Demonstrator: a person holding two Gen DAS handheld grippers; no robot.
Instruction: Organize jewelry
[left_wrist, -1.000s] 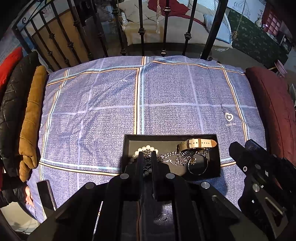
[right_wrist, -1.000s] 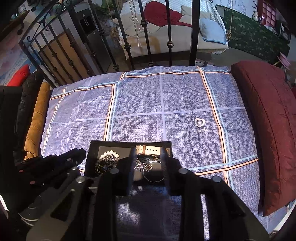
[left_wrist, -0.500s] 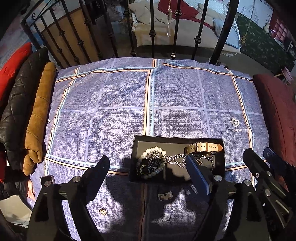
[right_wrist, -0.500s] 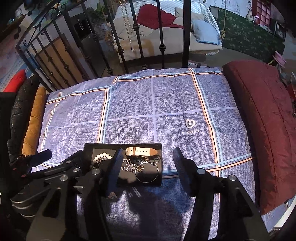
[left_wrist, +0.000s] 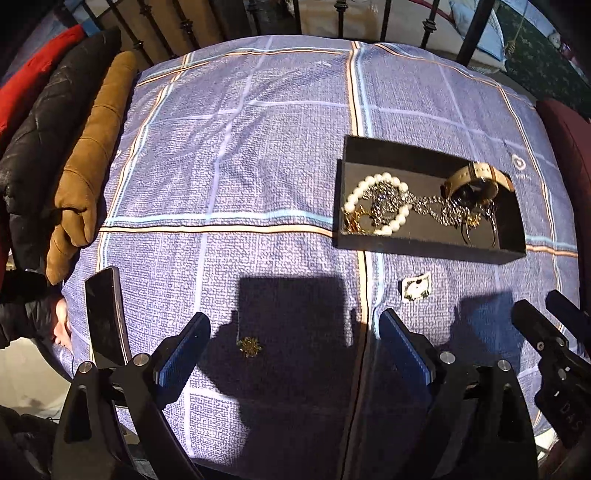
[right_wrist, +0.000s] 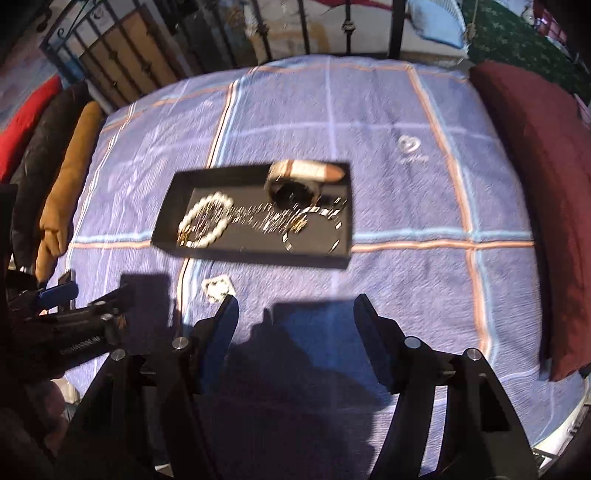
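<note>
A black tray (left_wrist: 424, 245) lies on the checked bedspread and holds a pearl bracelet (left_wrist: 376, 208), a silver chain (left_wrist: 432, 206), a tan-strap watch (left_wrist: 476, 179) and a thin bangle (left_wrist: 480, 229). The tray also shows in the right wrist view (right_wrist: 255, 254), blurred. A small gold piece (left_wrist: 249, 346) lies on the cloth between my left gripper's fingers. A small white card with an earring (left_wrist: 416, 288) lies just in front of the tray. My left gripper (left_wrist: 293, 341) is open and empty. My right gripper (right_wrist: 295, 319) is open and empty, in front of the tray.
A dark phone (left_wrist: 105, 317) lies at the bed's left edge. A brown cushion (left_wrist: 88, 162) and black jacket (left_wrist: 40, 140) lie on the left. A maroon pillow (right_wrist: 535, 184) lies on the right. Iron bed rails (right_wrist: 147, 55) stand at the back.
Both grippers went from shut to open. Both drew back from the tray, the left one also moving leftward, so the gold piece and card now show on the cloth.
</note>
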